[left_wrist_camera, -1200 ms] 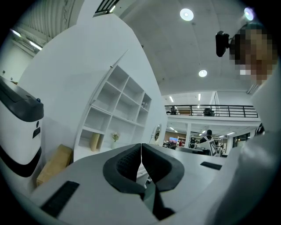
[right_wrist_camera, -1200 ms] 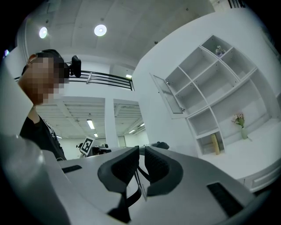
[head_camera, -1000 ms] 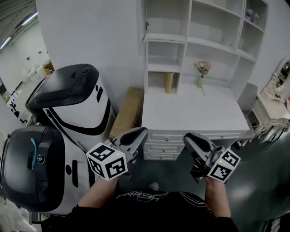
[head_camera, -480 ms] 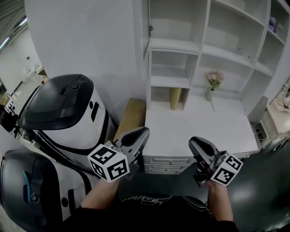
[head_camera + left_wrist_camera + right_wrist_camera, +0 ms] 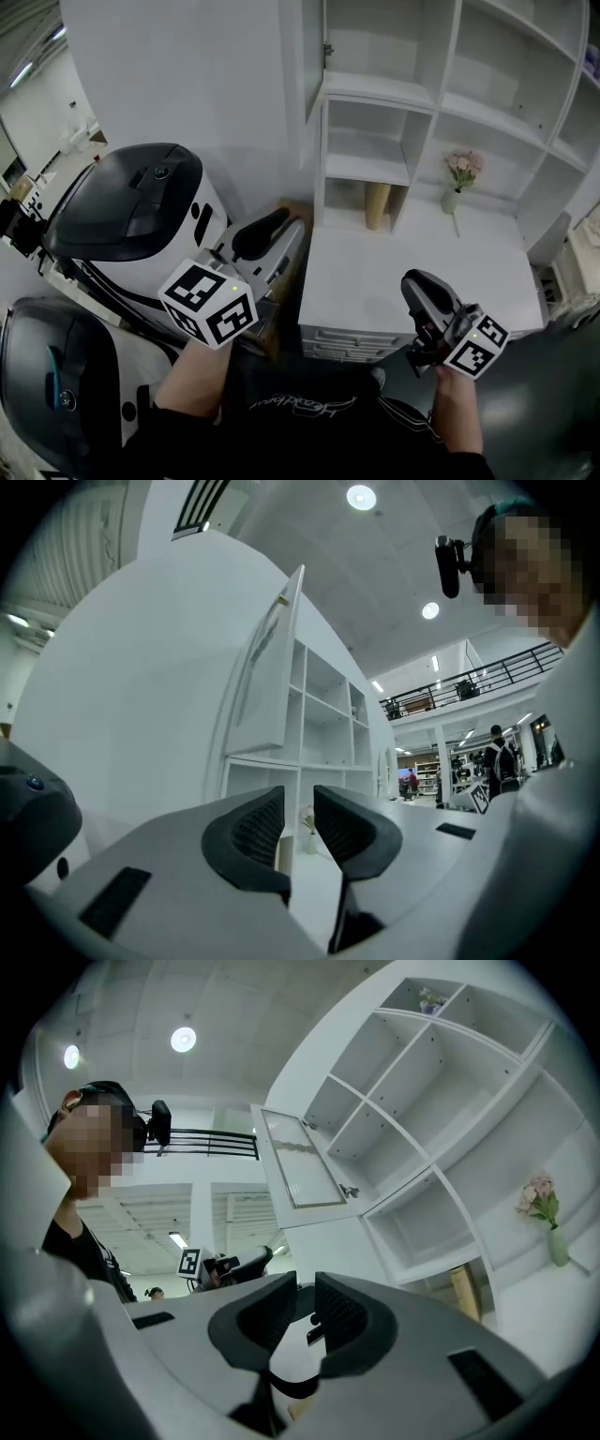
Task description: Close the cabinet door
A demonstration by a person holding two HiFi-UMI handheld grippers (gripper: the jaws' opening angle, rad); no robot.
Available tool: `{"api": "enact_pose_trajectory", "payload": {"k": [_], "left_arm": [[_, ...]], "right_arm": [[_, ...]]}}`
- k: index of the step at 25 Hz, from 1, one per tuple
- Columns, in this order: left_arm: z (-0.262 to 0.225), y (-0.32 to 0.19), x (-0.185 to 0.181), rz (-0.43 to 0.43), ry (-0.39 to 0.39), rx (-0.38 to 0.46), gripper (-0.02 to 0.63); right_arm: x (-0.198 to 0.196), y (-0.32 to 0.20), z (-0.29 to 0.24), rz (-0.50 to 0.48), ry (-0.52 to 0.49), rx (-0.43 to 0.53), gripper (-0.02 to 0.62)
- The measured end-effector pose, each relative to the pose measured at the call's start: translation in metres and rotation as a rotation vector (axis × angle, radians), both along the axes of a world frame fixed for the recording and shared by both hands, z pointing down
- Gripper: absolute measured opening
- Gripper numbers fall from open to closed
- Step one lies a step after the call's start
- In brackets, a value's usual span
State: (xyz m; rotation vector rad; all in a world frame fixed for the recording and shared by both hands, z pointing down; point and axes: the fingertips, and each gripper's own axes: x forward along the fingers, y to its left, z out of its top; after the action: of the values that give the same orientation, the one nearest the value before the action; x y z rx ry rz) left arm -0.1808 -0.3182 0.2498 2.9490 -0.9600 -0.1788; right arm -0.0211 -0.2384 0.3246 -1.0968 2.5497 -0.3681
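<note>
Cabinet door (image 5: pixel 313 47) stands swung out from the top left corner of the shelf unit (image 5: pixel 375 89), hinged on the unit's left upright and jutting into the room nearly square to the shelves. Its compartment gapes open behind it. Nothing touches the door.

Below the shelves lies the desk top (image 5: pixel 394 272), bare but for a vase of flowers (image 5: pixel 459 178) near its back right and a tan roll (image 5: pixel 377 206) standing in the lowest left compartment.

The left gripper (image 5: pixel 277 234) hovers off the desk's left edge, well below the door. Its jaws have just been opening and now stand a little apart with nothing between them. The right gripper (image 5: pixel 424 291) hangs over the desk's front edge towards the right corner, also low. Its jaws show a narrow gap with nothing in it. A big white and black machine (image 5: pixel 141 206) crowds the floor on the person's left.

The step in hand looks like the approach, with the closing itself not begun. The left gripper seems the better placed. Next it would need to rise to the door's free edge, get onto the outer face, and press the door round towards the shelf front until it sits flush, without knocking the upright.
</note>
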Motion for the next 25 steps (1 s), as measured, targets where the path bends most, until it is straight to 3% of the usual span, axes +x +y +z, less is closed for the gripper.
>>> {"api": "enact_pose_trajectory", "payload": {"k": [8,18,25], "left_arm": [[-0.038,-0.031,-0.001,-0.091,0.039,0.048,0.156],[-0.059,-0.053,0.016,-0.139,0.056,0.089,0.156],[-0.059,-0.055,0.018,-0.134,0.016,0.090,0.127]], "right_arm": [[0.009,-0.022,-0.017,-0.103,0.033,0.030,0.064],[0.027,-0.041,-0.021,-0.177,0.071,0.037,0.064],[0.027,-0.047,-0.015,-0.188,0.055,0.034,0.064]]}}
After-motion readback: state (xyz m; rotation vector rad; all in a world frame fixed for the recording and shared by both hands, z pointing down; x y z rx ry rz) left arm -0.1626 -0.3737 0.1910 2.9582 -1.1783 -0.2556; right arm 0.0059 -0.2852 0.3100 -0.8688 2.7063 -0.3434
